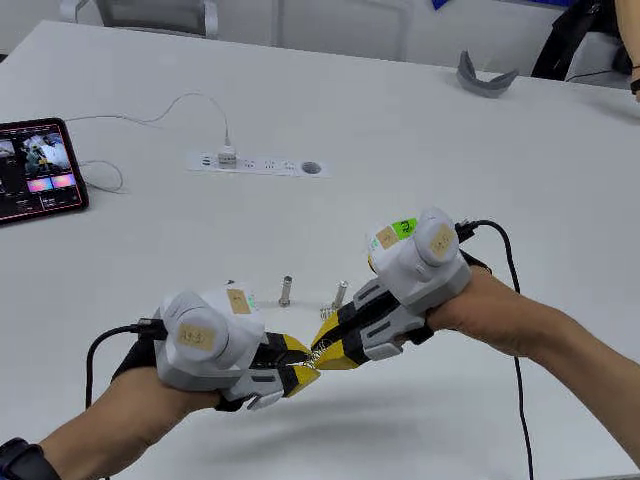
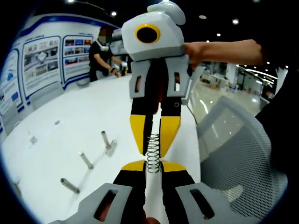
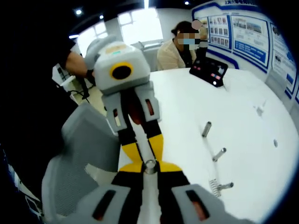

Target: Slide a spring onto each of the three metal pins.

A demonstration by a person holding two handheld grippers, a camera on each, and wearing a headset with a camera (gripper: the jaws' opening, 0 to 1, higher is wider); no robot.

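A small metal spring (image 1: 318,353) hangs in the air between the two grippers, which meet tip to tip above the table's front part. My left gripper (image 2: 153,167) is shut on one end of the spring (image 2: 153,153). My right gripper (image 3: 149,167) is shut on the other end, where the spring (image 3: 149,166) shows end-on as a ring. Three metal pins stand just beyond: the left pin (image 1: 230,284) half hidden, the middle pin (image 1: 286,290), and the right pin (image 1: 340,293). A loose spring (image 1: 328,312) lies at the base of the right pin.
A tablet (image 1: 40,168) lies at the left edge and a white power strip (image 1: 258,163) with a cable sits mid-table. A grey curved object (image 1: 487,78) rests at the far right. A mesh chair (image 2: 233,149) stands beside the table, and a person (image 3: 180,44) sits behind it.
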